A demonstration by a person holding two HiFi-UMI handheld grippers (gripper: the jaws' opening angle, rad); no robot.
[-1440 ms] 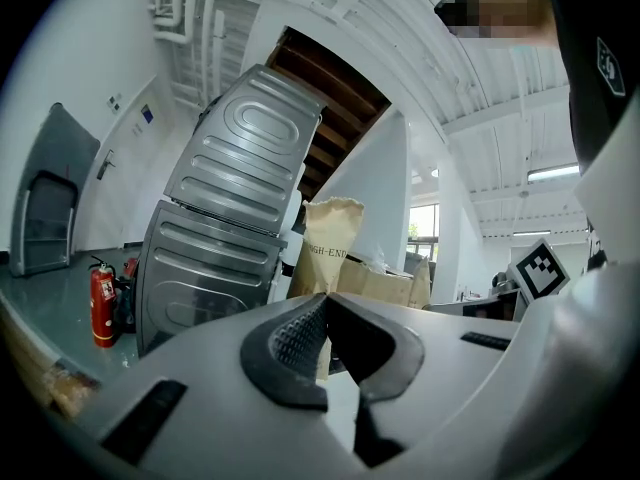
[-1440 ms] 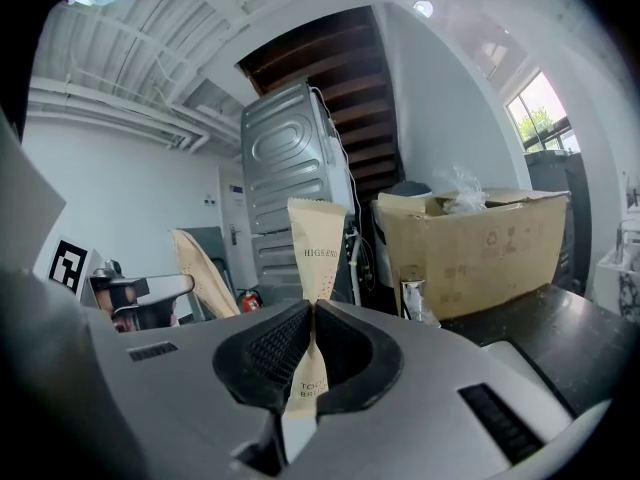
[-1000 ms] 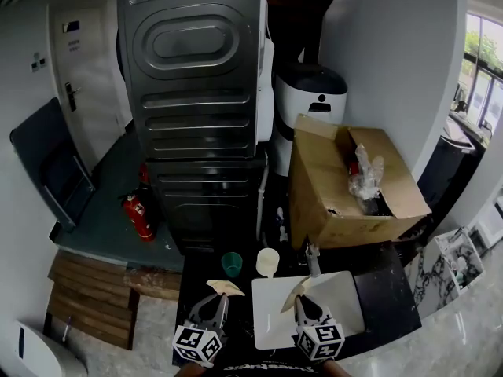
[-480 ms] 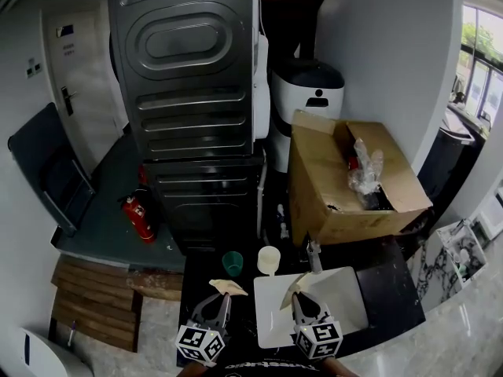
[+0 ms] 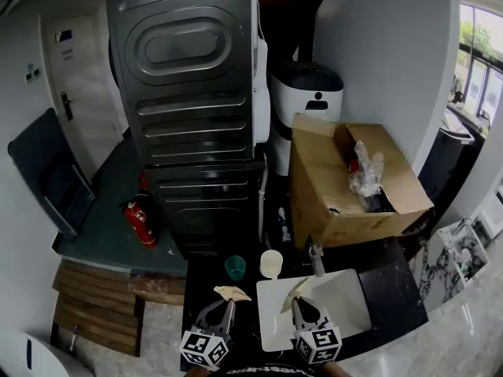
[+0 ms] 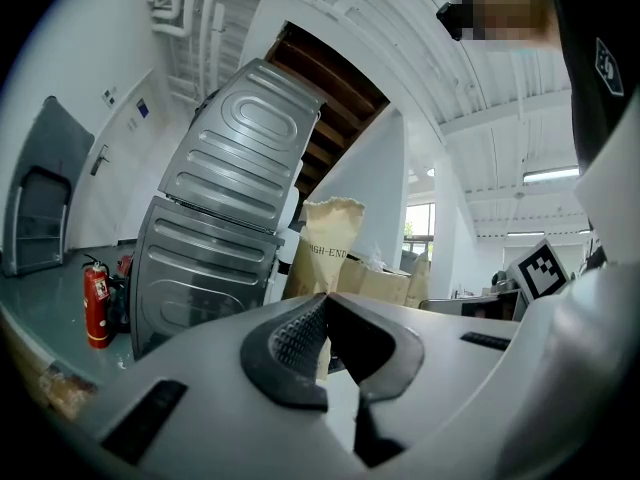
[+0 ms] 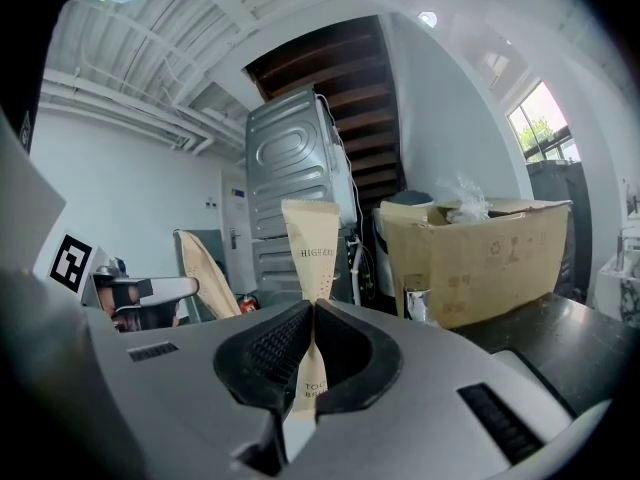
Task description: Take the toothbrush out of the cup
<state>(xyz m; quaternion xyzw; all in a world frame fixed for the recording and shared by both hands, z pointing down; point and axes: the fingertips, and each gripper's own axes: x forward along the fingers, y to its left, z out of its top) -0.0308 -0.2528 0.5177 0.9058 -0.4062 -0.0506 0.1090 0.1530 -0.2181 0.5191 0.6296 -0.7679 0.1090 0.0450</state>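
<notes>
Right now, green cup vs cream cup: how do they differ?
Colour: the green cup is dark green, the cream cup is pale.
Place: the green cup stands to the left on the bare dark counter. The cream cup stands to its right, just beyond the white sink's far left corner.
Shared: both are upright, open-topped and side by side.

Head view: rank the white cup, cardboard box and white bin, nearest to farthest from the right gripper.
From the right gripper, shut on a paper packet:
1. White cup: just ahead, slightly to the left.
2. Cardboard box: farther back, off to the right.
3. White bin: farthest, behind the box by the wall.
</notes>
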